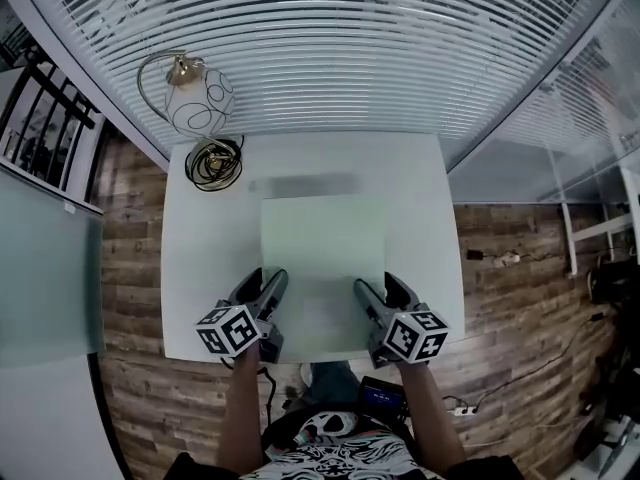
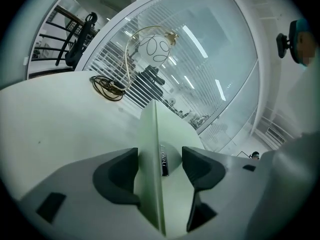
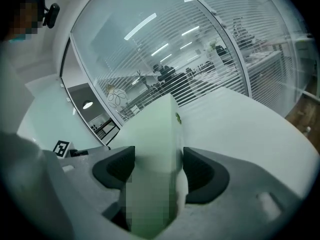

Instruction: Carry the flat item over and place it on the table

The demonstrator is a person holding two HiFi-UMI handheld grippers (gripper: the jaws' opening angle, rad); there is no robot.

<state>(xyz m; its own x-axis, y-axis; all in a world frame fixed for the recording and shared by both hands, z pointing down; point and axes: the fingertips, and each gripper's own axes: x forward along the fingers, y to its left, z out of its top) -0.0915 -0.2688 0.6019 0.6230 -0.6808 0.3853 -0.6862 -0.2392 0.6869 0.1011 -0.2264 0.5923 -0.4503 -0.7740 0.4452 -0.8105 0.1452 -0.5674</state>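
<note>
The flat item (image 1: 322, 253) is a pale green slab over the middle of the white table (image 1: 200, 268), its near edge by the table's front edge. My left gripper (image 1: 268, 286) holds its near left side and my right gripper (image 1: 378, 290) its near right side. In the left gripper view the flat item (image 2: 149, 149) runs edge-on between the jaws of the left gripper (image 2: 160, 166). The right gripper view shows the flat item (image 3: 155, 144) filling the gap of the right gripper (image 3: 159, 171). Whether the slab rests on the tabletop I cannot tell.
A round white lamp (image 1: 198, 103) on a curved gold stem stands at the table's far left corner, beside a coiled cable (image 1: 213, 161). A glass wall with blinds (image 1: 330, 48) runs behind the table. Cables and a plug (image 1: 500, 258) lie on the wooden floor to the right.
</note>
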